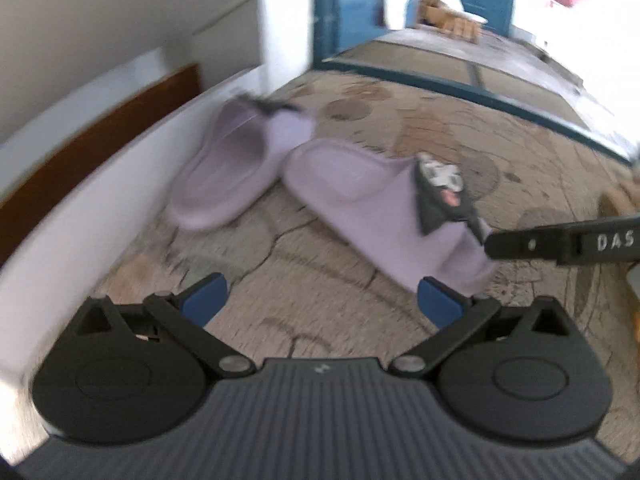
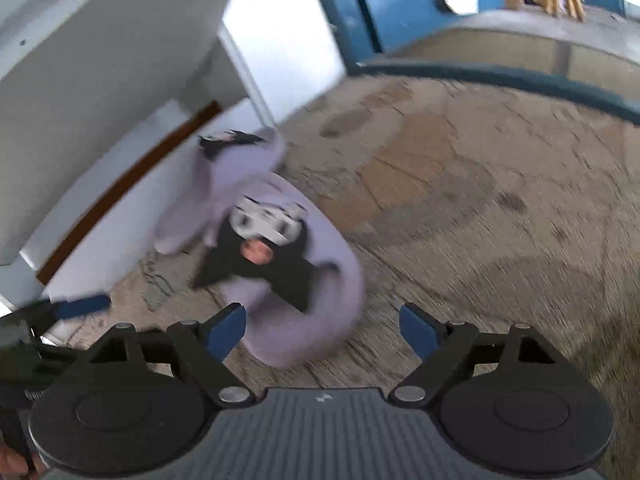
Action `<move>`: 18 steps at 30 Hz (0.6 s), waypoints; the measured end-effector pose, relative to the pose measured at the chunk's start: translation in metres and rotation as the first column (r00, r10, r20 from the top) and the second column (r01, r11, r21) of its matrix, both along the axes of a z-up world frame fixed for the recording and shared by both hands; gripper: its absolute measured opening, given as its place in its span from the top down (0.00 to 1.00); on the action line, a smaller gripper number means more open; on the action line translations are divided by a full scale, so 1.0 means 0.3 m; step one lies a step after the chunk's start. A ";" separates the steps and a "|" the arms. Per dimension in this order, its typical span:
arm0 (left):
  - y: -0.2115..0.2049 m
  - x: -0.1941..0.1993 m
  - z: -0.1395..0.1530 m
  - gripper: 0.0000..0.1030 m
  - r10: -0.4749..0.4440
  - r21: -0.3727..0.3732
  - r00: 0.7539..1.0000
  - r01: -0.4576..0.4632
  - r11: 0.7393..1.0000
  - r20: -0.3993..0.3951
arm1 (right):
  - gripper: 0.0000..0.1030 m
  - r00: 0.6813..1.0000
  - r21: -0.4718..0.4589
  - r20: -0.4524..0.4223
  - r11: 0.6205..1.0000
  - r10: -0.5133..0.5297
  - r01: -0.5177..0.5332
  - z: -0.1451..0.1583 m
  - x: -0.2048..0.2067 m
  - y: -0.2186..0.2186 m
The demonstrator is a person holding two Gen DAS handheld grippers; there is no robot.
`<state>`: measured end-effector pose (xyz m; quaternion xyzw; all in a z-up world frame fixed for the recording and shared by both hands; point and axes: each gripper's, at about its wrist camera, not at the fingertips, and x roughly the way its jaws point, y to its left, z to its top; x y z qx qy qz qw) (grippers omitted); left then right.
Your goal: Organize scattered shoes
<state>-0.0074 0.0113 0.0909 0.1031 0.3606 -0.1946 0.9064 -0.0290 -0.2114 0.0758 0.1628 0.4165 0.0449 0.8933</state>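
Both lilac slippers lay on the floor by the white wall: far slipper along it, near slipper angled, heels touching. Left tool and right tool spread apart, gripping nothing. Pair gathered; squaring up probably remained.

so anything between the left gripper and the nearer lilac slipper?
Nothing. In the left wrist view only bare patterned floor lies between the open left gripper and the nearer lilac slipper; its right pad sits just short of the toe end.
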 end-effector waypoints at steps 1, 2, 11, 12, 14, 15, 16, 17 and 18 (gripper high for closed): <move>-0.013 0.004 -0.002 0.00 -0.016 0.012 1.000 0.016 1.000 0.011 | 0.16 1.000 -0.006 -0.011 1.000 -0.004 0.004 -0.015 -0.008 -0.010; -0.026 0.008 -0.003 0.00 -0.032 0.023 0.999 0.031 0.999 0.021 | 0.16 1.000 -0.014 -0.023 1.000 -0.005 0.005 -0.028 -0.015 -0.018; -0.111 0.084 0.010 0.00 -0.141 0.015 0.990 0.140 0.990 0.031 | 0.12 0.999 -0.059 -0.031 0.998 0.031 -0.032 -0.059 -0.032 -0.024; -0.120 0.090 0.013 0.00 -0.158 0.015 0.987 0.158 0.987 0.037 | 0.09 0.999 -0.067 -0.028 0.997 0.042 -0.044 -0.060 -0.033 -0.018; -0.143 0.089 0.017 0.00 -0.204 0.031 0.978 0.202 0.979 0.052 | 0.08 0.997 -0.084 -0.026 0.994 0.072 -0.074 -0.063 -0.033 -0.004; -0.153 0.094 0.016 0.00 -0.227 0.044 0.972 0.225 0.973 0.060 | 0.08 0.995 -0.102 -0.025 0.990 0.097 -0.099 -0.067 -0.034 0.011; -0.162 0.096 0.016 0.00 -0.247 0.059 0.967 0.243 0.968 0.068 | 0.08 0.994 -0.111 -0.025 0.988 0.107 -0.109 -0.067 -0.036 0.019; -0.177 0.093 0.013 0.00 -0.274 0.079 0.958 0.268 0.960 0.081 | 0.08 0.992 -0.123 -0.026 0.985 0.120 -0.122 -0.069 -0.039 0.028; -0.188 0.094 0.005 0.00 -0.302 0.102 0.950 0.293 0.951 0.082 | 0.08 0.990 -0.142 -0.027 0.979 0.141 -0.144 -0.072 -0.042 0.044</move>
